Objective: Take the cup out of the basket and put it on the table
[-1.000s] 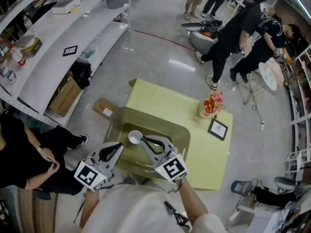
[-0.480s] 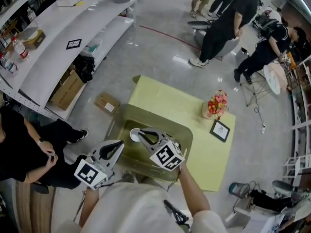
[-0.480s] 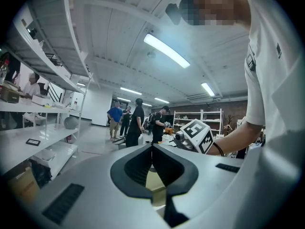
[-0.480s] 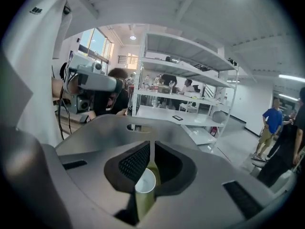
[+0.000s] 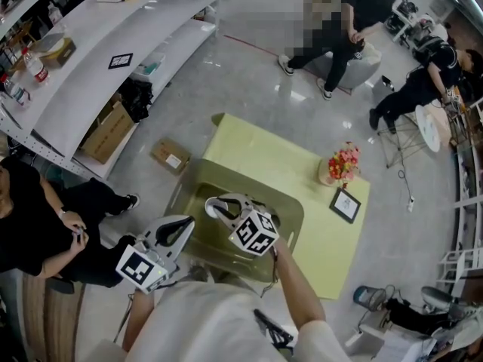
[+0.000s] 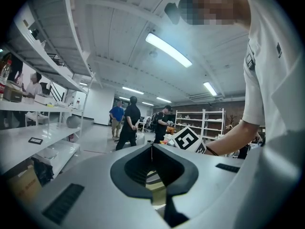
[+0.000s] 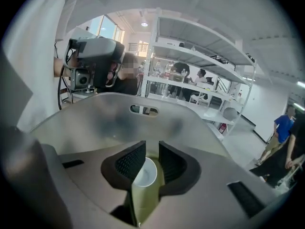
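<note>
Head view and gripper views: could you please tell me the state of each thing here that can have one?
cup: in the basket, not gripped, not yet lifted out.
basket: resting on the table, with the cup inside.
right gripper: reaching into the basket, jaws opening, cup between them.
left gripper: jaws together, empty, beside the basket.

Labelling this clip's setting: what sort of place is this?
Probably a lab or workshop-style storeroom: long white shelving racks, a cardboard box under them, strip lights on a bare ceiling.

Glossy grey floor (image 5: 249,74), white shelving (image 5: 79,89) along the left, strip lights (image 6: 169,50) on the ceiling.
</note>
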Motion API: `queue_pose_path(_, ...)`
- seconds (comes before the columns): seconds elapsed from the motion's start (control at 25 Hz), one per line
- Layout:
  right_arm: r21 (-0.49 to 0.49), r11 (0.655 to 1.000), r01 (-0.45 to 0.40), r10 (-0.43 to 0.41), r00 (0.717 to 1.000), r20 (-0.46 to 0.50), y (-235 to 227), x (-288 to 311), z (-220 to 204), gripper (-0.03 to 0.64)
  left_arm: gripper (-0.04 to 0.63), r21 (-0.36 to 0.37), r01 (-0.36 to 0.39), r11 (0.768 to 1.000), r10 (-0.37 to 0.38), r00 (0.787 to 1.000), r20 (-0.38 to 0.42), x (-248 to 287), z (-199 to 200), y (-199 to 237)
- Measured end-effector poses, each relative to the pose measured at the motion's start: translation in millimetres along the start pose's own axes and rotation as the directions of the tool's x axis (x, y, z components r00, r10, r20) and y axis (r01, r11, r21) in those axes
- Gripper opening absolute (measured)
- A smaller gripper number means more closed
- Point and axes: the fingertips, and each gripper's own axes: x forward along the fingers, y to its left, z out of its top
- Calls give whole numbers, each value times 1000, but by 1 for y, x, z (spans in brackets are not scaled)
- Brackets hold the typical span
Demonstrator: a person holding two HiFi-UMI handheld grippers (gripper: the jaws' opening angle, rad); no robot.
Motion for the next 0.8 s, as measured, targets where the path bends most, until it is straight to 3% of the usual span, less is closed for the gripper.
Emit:
queue_pose_path(0.64, 33, 977, -210, 213, 965, -156, 22, 45, -43, 351, 11, -9, -9, 1000, 9, 1000, -8, 1, -7, 9)
queue_pose_path(0.8, 29, 971, -237, 238, 951, -196, 24, 56, -57, 375, 11, -3, -4, 1000, 4, 1000, -16, 4, -10, 10)
